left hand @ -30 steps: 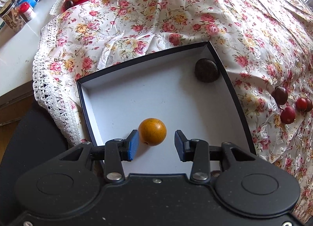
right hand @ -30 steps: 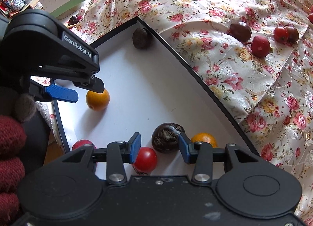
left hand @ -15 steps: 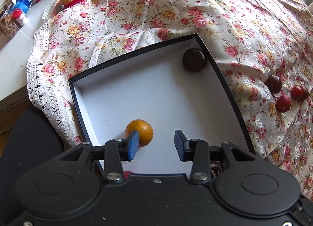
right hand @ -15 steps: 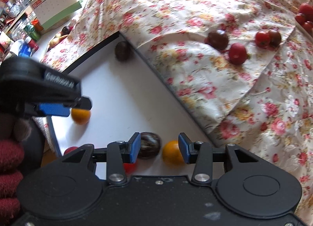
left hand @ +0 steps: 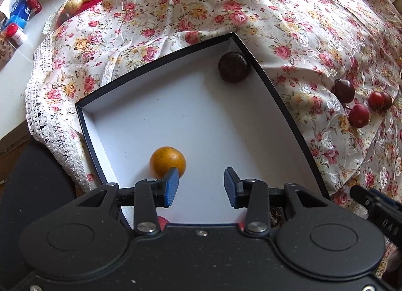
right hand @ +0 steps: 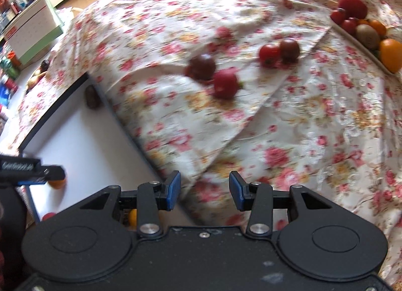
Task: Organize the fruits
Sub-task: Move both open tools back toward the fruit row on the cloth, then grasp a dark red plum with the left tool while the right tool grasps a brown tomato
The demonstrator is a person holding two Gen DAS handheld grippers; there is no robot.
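Observation:
A white box with a dark rim (left hand: pixel 155 67) lies on a floral cloth. In it, an orange (left hand: pixel 167 161) sits just beyond my left gripper (left hand: pixel 201 186), which is open and empty above the box floor. A dark wrinkled fruit (left hand: pixel 233 67) rests in the far right corner. My right gripper (right hand: pixel 204 190) is open and empty over the cloth, right of the box wall (right hand: pixel 120 120). Ahead of it on the cloth lie a dark plum (right hand: pixel 201 66), a red fruit (right hand: pixel 224 83) and two small tomatoes (right hand: pixel 270 54).
A plate of mixed fruit (right hand: pixel 364 27) stands at the far right of the cloth. Bottles and jars (left hand: pixel 22 6) crowd the white counter at the left, beside the lace cloth edge (left hand: pixel 37 105). Red fruits peek from under both grippers.
My right gripper has swung right, out of the box and over the cloth, toward the loose fruits. My left gripper has drawn back from the orange, which now sits left of its fingers.

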